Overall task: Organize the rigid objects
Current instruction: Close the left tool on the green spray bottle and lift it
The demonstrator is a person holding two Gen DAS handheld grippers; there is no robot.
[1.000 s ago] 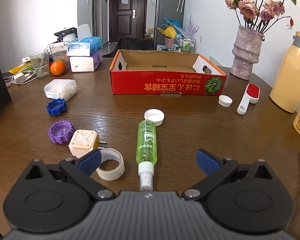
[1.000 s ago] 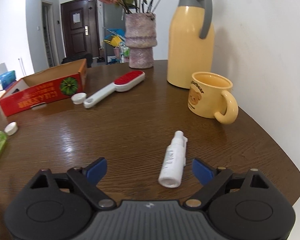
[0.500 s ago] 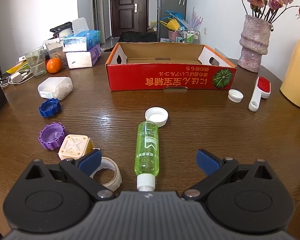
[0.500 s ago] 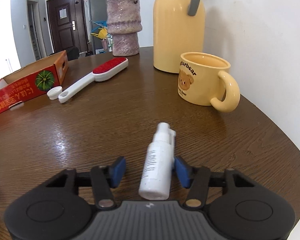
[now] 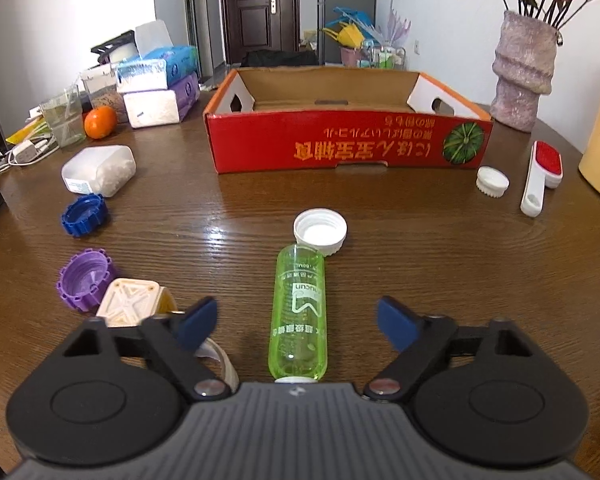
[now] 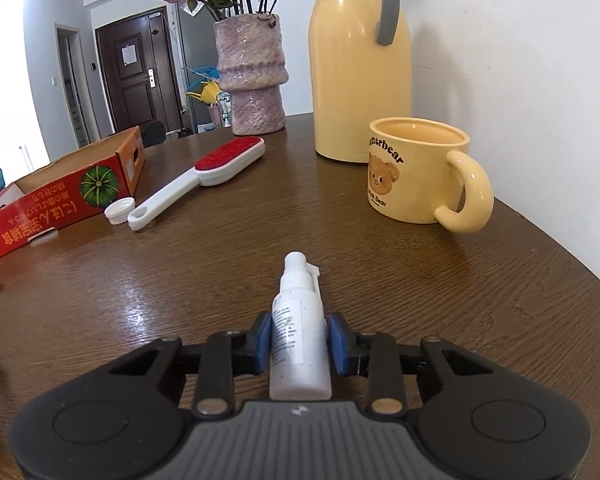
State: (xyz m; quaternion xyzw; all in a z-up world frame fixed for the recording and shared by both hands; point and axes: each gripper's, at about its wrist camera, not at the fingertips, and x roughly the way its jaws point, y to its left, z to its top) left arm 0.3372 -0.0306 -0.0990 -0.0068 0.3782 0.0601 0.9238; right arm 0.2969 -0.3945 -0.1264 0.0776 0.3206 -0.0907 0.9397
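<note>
Left wrist: red cardboard box point(image 5: 340, 148), interior bare.

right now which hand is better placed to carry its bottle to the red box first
Right. The right gripper is clamped on the white spray bottle; the left gripper is closing around the green bottle, pads not touching.

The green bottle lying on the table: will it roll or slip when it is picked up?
The green bottle looks round and lies on its side, so a nudge may roll it sideways. Its clear plastic seems smooth, perhaps slippery. It appears nearly empty, so probably light. The left hand-held gripper is closing around it without touching.
</note>
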